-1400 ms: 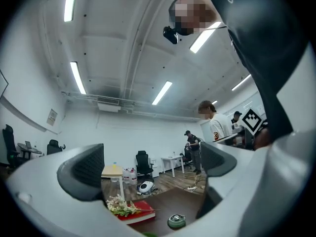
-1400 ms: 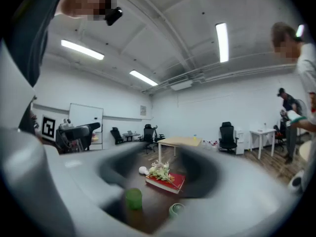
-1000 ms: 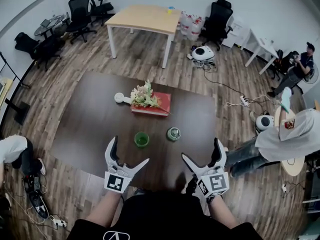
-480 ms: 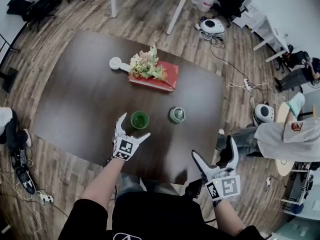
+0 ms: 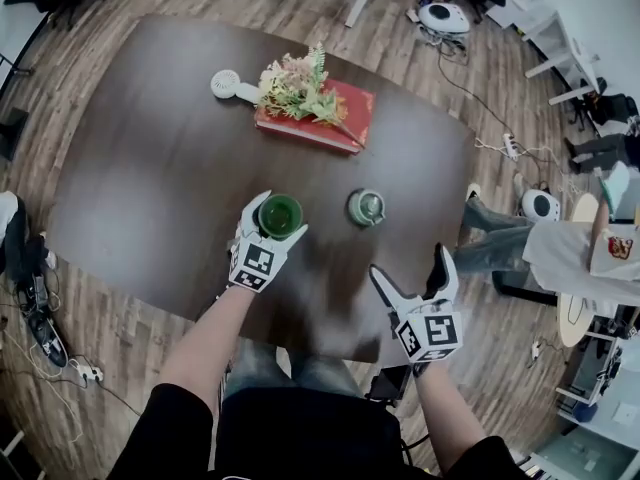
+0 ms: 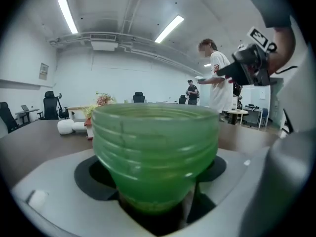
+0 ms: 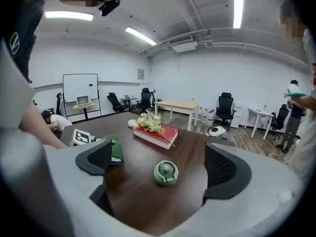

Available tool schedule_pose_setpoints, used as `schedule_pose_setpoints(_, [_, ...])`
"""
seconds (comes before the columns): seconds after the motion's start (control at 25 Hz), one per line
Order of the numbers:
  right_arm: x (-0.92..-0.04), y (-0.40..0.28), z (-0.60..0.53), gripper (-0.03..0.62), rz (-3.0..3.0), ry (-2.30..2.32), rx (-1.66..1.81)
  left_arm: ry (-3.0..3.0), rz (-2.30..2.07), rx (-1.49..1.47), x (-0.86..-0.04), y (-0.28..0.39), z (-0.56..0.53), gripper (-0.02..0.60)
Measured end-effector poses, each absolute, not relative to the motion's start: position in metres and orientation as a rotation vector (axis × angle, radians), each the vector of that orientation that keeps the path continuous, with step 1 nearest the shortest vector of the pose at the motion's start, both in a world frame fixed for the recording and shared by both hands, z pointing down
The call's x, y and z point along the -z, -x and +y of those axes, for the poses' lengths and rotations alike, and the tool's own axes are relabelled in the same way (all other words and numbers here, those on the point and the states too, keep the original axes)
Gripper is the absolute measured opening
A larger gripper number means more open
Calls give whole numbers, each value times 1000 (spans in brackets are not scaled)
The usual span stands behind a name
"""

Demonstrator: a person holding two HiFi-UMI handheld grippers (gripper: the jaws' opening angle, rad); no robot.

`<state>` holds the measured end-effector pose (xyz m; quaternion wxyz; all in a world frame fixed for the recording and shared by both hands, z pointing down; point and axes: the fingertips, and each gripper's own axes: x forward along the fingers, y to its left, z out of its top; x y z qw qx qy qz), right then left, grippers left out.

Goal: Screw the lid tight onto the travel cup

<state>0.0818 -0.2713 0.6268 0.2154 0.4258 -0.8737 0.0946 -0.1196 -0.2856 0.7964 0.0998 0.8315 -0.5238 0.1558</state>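
The green travel cup point(image 5: 280, 215) stands upright and lidless on the dark table point(image 5: 150, 188). My left gripper point(image 5: 279, 217) reaches around it, one finger on each side, and its jaws are closing. In the left gripper view the cup point(image 6: 155, 152) fills the space between the dark pads point(image 6: 94, 174), with a little gap still showing on either side. The round green lid point(image 5: 367, 207) lies flat on the table to the cup's right. My right gripper point(image 5: 408, 266) hovers open and empty near the table's front edge. Its own view looks at the lid point(image 7: 165, 173).
A red book point(image 5: 340, 126) with a bunch of flowers point(image 5: 295, 83) on it lies at the back of the table. A small white round object point(image 5: 225, 84) sits left of it. A seated person point(image 5: 565, 258) is off the table's right side.
My left gripper has gone forward from the table's front edge to the cup, and its jaws have narrowed around it. The right gripper has stayed near the front edge, open.
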Motion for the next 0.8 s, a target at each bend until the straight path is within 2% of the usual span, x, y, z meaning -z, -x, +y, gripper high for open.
schedule_pose_setpoints(0.32, [-778, -60, -351, 600, -2304, -1127, -330, -2458, -1530, -417, -792, 120, -292, 399])
schedule_pose_setpoints(0.56, [-831, -50, -378, 598, -2274, -1056, -345, -2463, -1523, -405, -792, 119, -295, 399])
schedule_pose_setpoints(0.8, [-845, -33, -377, 591, -2232, -916, -335, -2464, -1516, -400, -794, 121, -295, 397])
